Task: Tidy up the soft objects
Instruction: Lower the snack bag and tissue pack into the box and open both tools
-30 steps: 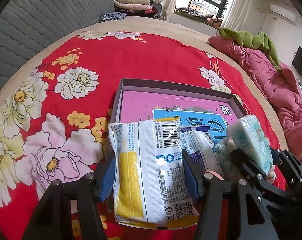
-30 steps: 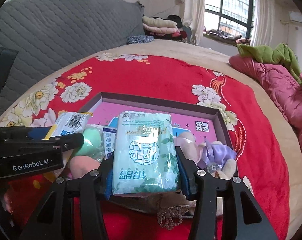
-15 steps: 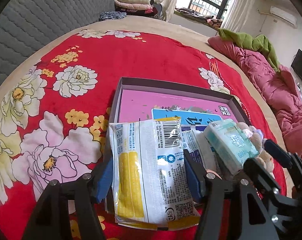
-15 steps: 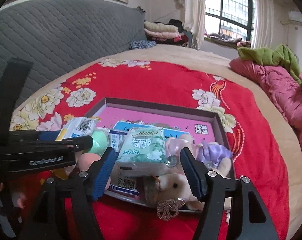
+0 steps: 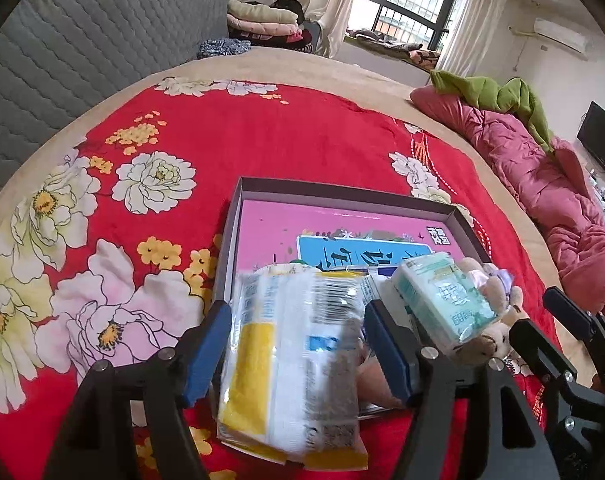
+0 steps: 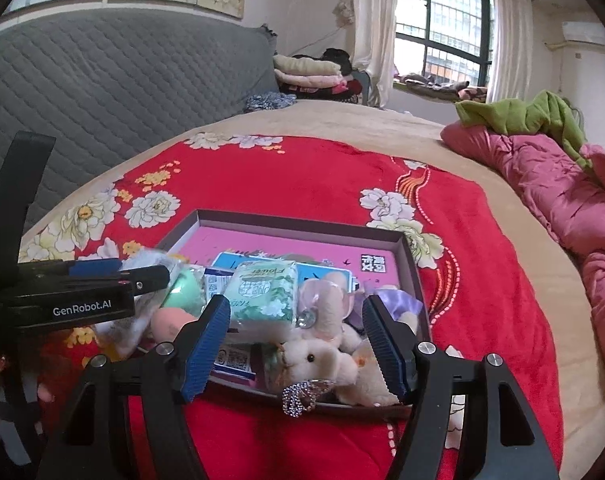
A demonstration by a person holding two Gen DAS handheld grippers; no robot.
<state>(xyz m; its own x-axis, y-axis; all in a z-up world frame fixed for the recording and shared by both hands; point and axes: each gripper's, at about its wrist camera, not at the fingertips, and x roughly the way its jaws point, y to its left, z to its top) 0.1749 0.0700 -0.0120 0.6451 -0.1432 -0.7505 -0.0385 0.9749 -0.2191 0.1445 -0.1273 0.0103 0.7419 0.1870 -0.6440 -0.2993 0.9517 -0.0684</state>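
Red blanket point(image 5: 286, 136): it carries the shallow box point(image 5: 342, 194) at centre frame.
Left gripper point(image 5: 298, 344): your jaws have just been opening; the yellow-and-white packet point(image 5: 294, 360) sits blurred between the pads, seemingly slipping free, its lower end over the box's near edge.
Right gripper point(image 6: 296, 344): you let go and lifted away; it gapes wide over the plush rabbit point(image 6: 322, 364), holding nothing.
Green tissue pack point(image 6: 264, 292): a second ago it was clamped in your right gripper; now it rests in the box, centre frame.
Meaning: both items look delivered; check the packet settles inside.
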